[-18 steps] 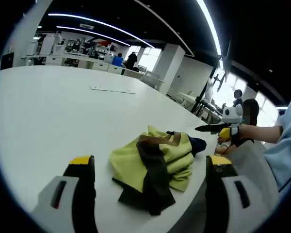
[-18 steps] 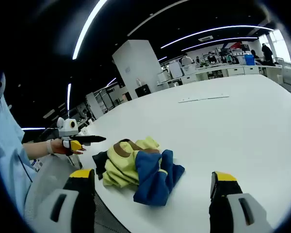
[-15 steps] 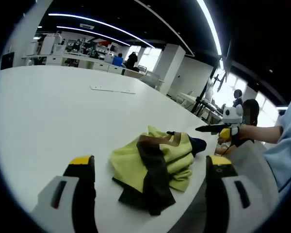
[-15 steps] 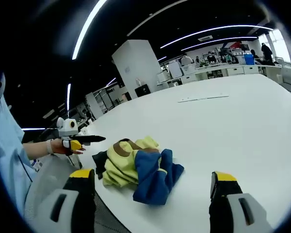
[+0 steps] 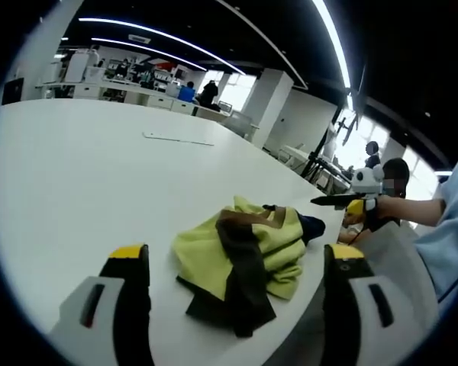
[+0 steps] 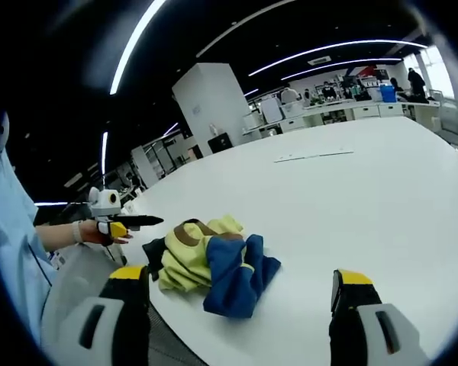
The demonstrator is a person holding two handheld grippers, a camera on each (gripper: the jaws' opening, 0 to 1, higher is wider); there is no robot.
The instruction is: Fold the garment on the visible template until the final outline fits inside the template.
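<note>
- The garment (image 5: pixel 244 259) lies crumpled in a heap on the white surface (image 5: pixel 84 175), close to the near edge where the person stands.
- In the left gripper view the heap shows yellow-green cloth with a dark brown band across it and a bit of navy at its far end.
- In the right gripper view the garment (image 6: pixel 210 263) shows yellow-green on one side and a blue part draped over the other, with a brown collar at the top.
- The left tool (image 5: pixel 237 263) hovers above the heap with its jaws wide apart and nothing between them.
- The right tool (image 6: pixel 240 286) also hangs over the garment, jaws spread wide, gripping nothing.
- Each tool appears small in the other's view, beyond the surface's near edge, held in a hand (image 5: pixel 366 216).
- A thin pale strip (image 5: pixel 177 139) lies flat on the surface, well apart from the garment toward the far edge.
- Desks and people (image 5: pixel 195 93) stand in the background beyond the surface.
</note>
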